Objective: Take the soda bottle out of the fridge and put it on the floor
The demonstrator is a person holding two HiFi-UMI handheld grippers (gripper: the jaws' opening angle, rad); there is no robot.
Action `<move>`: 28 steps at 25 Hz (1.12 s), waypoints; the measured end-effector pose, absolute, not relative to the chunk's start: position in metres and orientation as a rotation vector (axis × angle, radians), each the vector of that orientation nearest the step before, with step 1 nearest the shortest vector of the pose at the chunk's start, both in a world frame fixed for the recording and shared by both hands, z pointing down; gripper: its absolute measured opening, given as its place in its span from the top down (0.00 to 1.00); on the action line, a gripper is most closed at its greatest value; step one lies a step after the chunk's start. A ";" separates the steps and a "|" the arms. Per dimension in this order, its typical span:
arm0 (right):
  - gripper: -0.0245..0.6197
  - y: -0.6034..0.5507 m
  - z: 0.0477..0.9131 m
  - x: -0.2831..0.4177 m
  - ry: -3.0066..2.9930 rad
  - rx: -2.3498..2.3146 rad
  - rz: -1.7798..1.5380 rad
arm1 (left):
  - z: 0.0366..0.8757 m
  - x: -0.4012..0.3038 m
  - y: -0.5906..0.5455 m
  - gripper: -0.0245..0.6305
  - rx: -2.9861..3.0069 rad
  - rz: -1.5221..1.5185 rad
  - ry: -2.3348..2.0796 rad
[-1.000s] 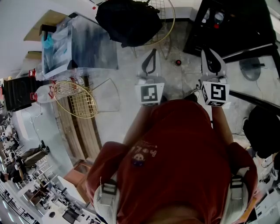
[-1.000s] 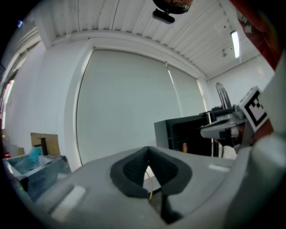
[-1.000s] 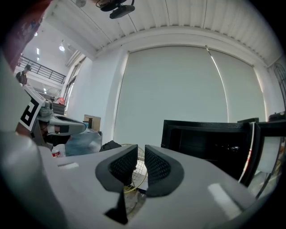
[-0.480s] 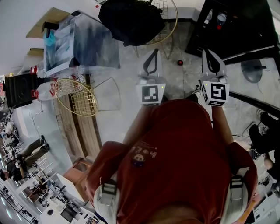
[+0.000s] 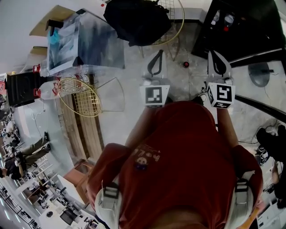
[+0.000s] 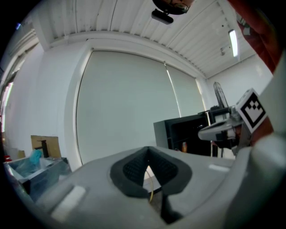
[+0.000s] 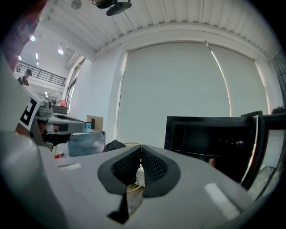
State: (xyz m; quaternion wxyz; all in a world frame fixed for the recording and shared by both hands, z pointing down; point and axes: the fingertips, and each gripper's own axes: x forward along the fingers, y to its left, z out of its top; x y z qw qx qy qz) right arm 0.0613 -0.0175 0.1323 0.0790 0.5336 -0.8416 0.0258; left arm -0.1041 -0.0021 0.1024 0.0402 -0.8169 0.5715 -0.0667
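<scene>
Right gripper (image 7: 140, 148) closed — fingers (image 7: 154, 168) empty (fridge (image 7: 210, 134) ahead).

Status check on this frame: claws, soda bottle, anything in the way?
Left claw shut, empty. Right claw shut, empty. Bottles inside the open fridge, none taken yet. Small red object on the floor ahead.

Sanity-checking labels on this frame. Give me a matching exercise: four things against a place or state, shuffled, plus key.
Things
1. right tool
2. black bag
3. small red thing
4. fridge

Place or state
A. lying on the floor
B. resting on the gold wire chair
C. shut, nothing held
D. top right of the head view, bottles inside

Pairs: 1-C, 2-B, 3-A, 4-D
</scene>
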 end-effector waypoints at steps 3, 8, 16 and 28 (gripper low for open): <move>0.96 -0.018 0.132 0.059 -2.517 1.592 0.078 | 0.099 -0.104 -0.002 0.96 -2.500 -0.202 1.746; 0.96 -0.022 0.132 0.060 -2.516 1.589 0.074 | 0.101 -0.100 -0.005 0.96 -2.504 -0.217 1.734; 0.96 -0.024 0.135 0.061 -2.501 1.582 0.044 | 0.104 -0.098 -0.008 0.96 -2.508 -0.229 1.736; 0.96 -0.030 0.139 0.057 -2.512 1.561 0.055 | 0.107 -0.103 -0.011 0.96 -2.492 -0.219 1.765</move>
